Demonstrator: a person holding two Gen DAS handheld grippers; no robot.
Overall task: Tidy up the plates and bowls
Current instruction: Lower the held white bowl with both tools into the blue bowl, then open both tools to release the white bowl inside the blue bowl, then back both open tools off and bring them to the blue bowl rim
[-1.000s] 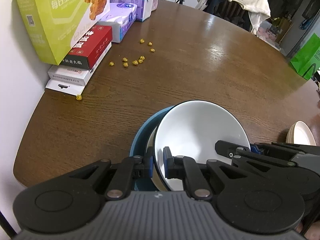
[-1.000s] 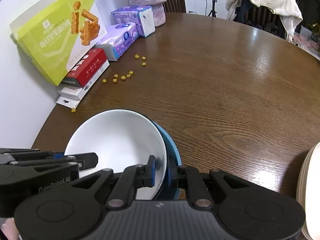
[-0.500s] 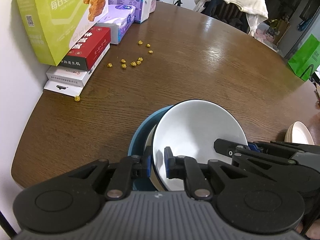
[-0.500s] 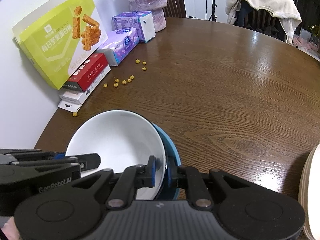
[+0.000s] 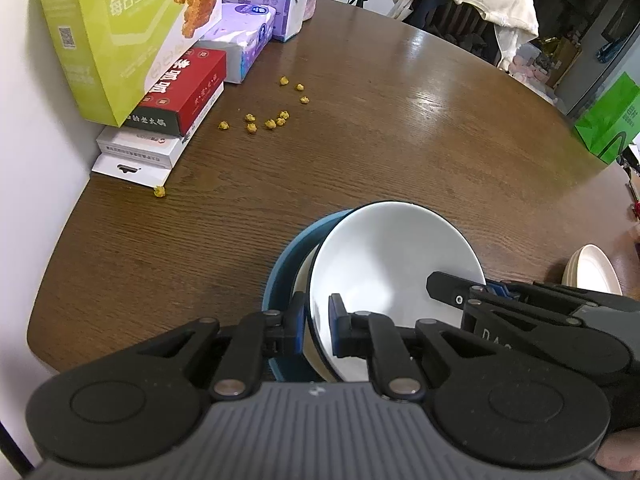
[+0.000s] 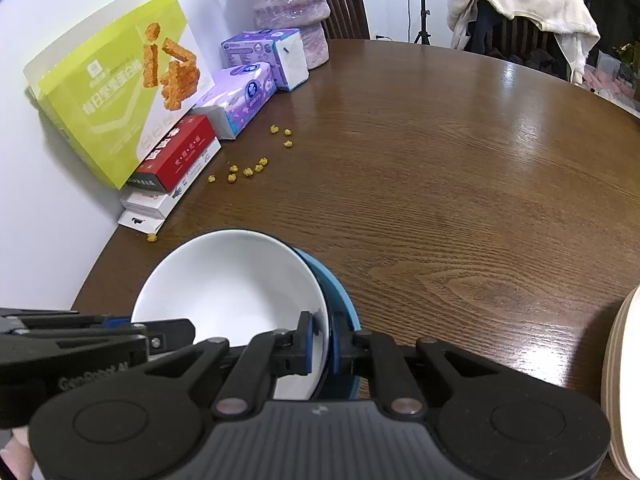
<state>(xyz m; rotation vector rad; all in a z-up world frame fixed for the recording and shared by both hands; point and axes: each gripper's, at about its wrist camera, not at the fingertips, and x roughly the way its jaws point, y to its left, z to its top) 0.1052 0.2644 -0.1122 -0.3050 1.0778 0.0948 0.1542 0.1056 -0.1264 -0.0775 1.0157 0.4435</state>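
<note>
White bowl (image 5: pixel 394 264) tilted in blue bowl (image 5: pixel 280 280)

bowl (image 5: pixel 394 264) nested in another bowl (image 5: pixel 288 268), boxes (image 5: pixel 168 92) behind-left

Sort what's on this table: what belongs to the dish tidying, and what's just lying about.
Job: white bowl, blue bowl, cream plates.

Lying about: snack box, red box, tissue packs, yellow crumbs, pink vase.

Green snack box (image 5: pixel 132 36): "每日坚果蛋白棒"; left hand-held gripper (image 6: pixel 176 334) arm: "GenRobot.AI", partly readable
</note>
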